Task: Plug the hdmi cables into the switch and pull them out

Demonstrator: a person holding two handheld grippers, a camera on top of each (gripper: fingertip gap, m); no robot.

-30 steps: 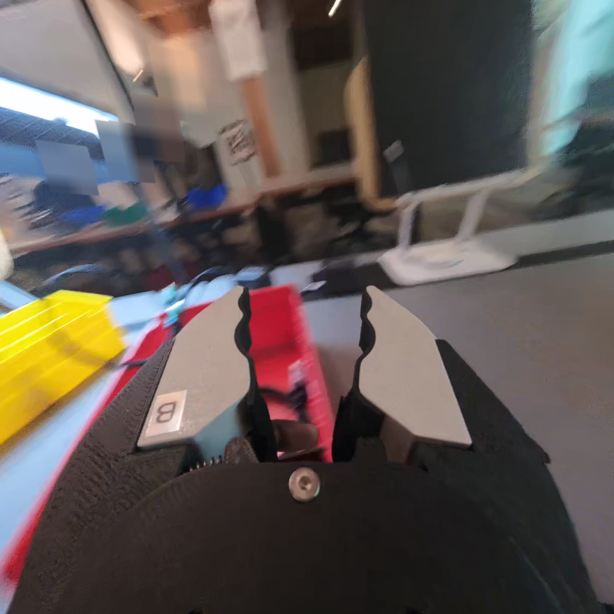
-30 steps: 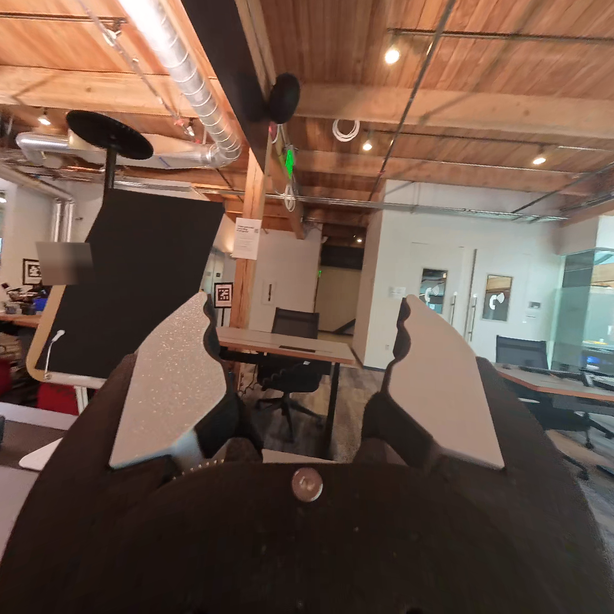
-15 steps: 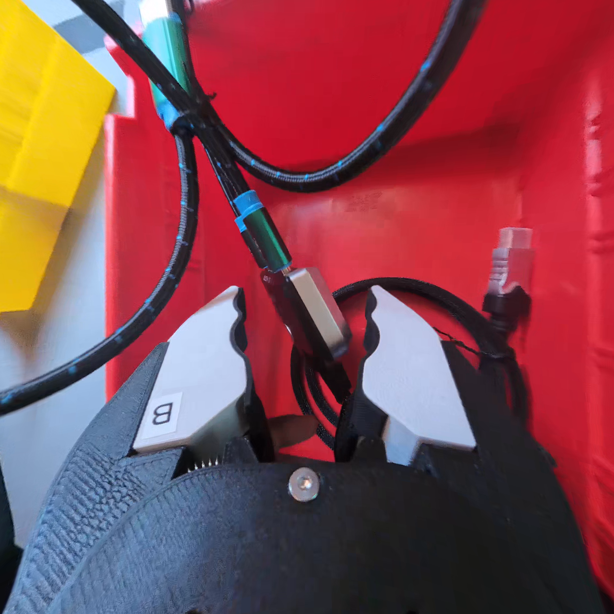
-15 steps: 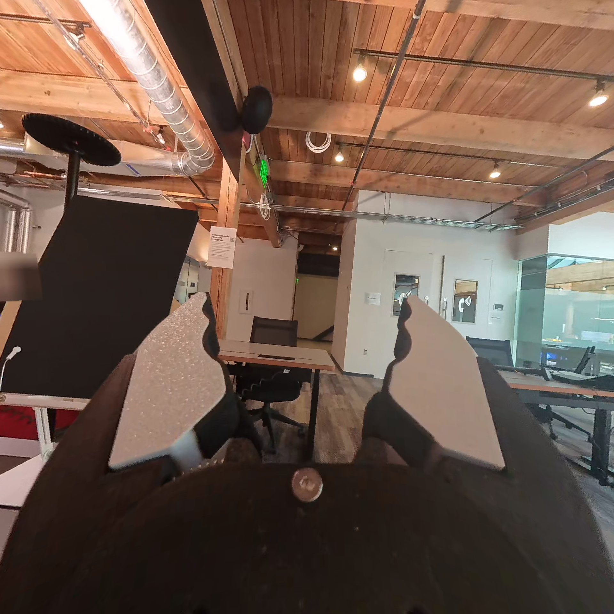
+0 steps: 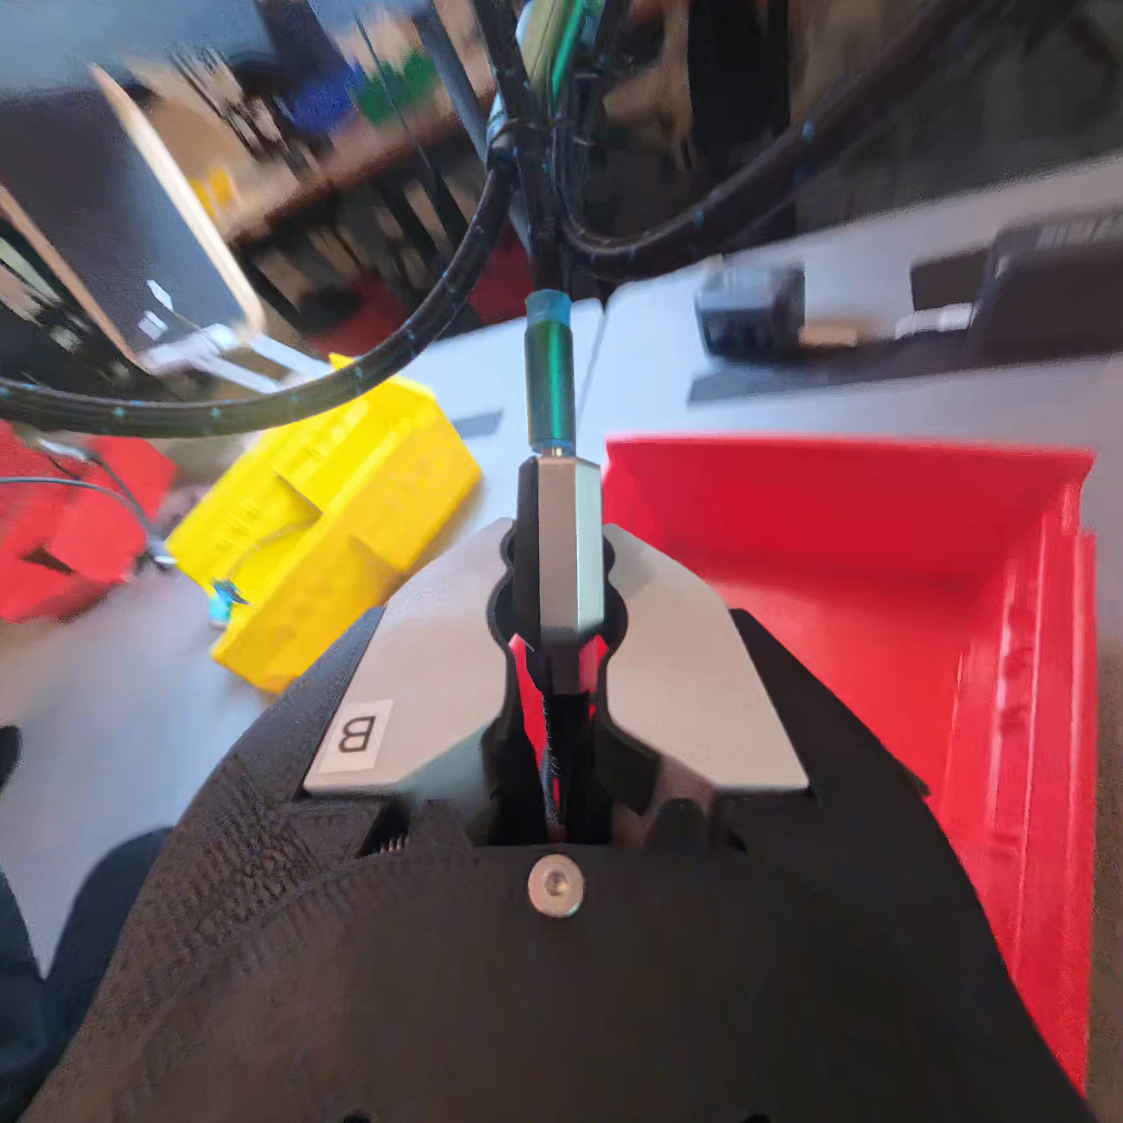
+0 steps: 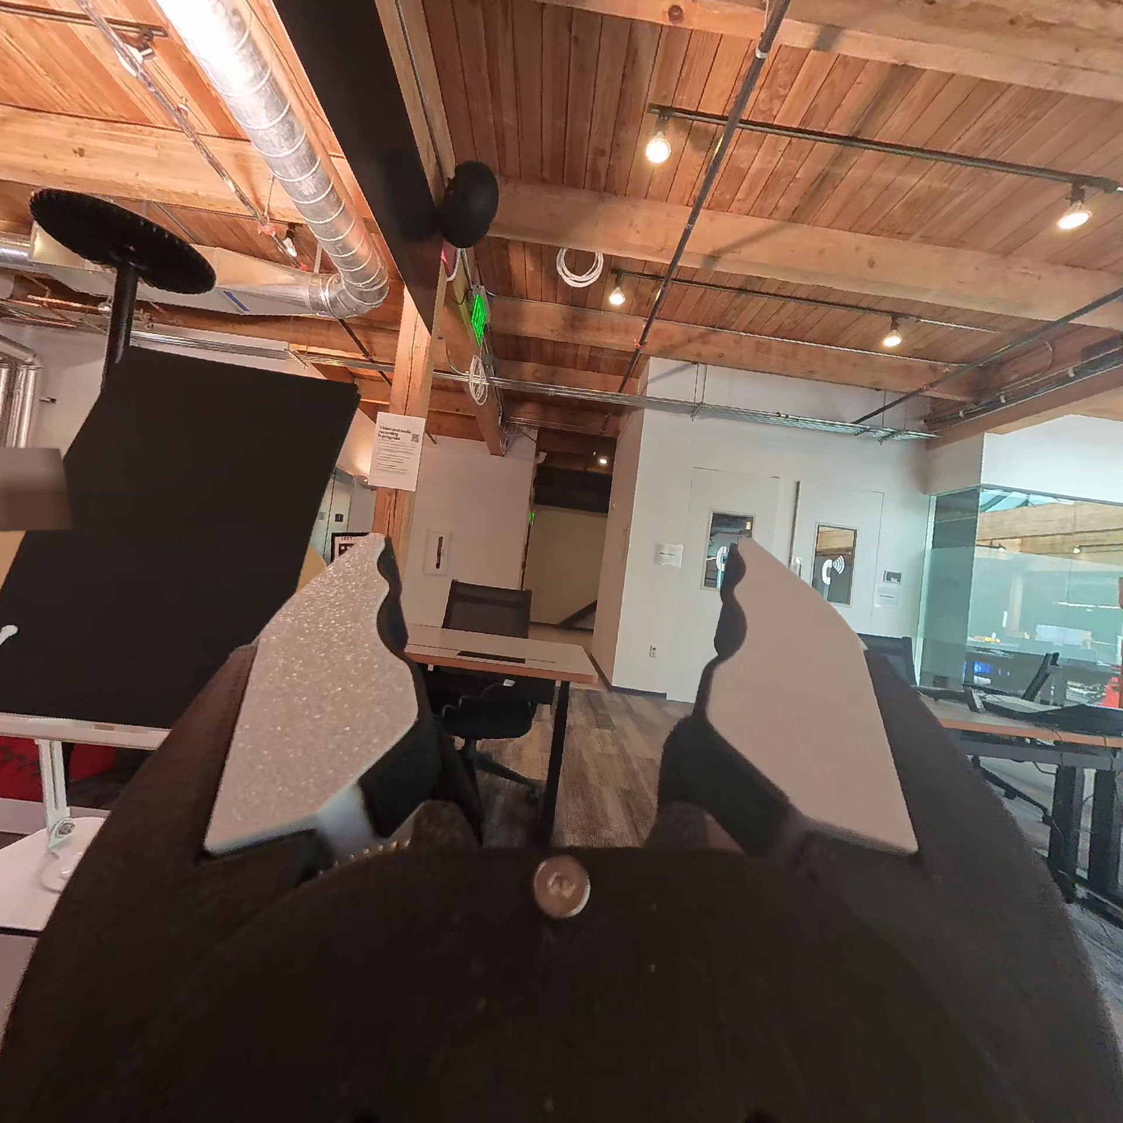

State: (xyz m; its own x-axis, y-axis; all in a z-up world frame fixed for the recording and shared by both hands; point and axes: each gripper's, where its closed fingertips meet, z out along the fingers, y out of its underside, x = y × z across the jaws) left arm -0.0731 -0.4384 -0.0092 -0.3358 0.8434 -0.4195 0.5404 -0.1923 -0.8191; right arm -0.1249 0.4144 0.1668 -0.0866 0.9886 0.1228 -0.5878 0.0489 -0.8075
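HDMI switch (image 5: 562,547) is clamped by left hand-held gripper (image 5: 559,583), cable at 12 o'clock, steadied for unplugging; right hand-held gripper (image 6: 556,601) spread wide, empty.

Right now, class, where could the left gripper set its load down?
Bare grey table lies left of the left gripper, before the yellow bin. The red bin on the right looks empty. Overhead, braided cables crowd.

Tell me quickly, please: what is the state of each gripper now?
Left gripper: shut on the small silver and black metal switch, green-ended braided cable attached.
Right gripper: open, holding nothing.
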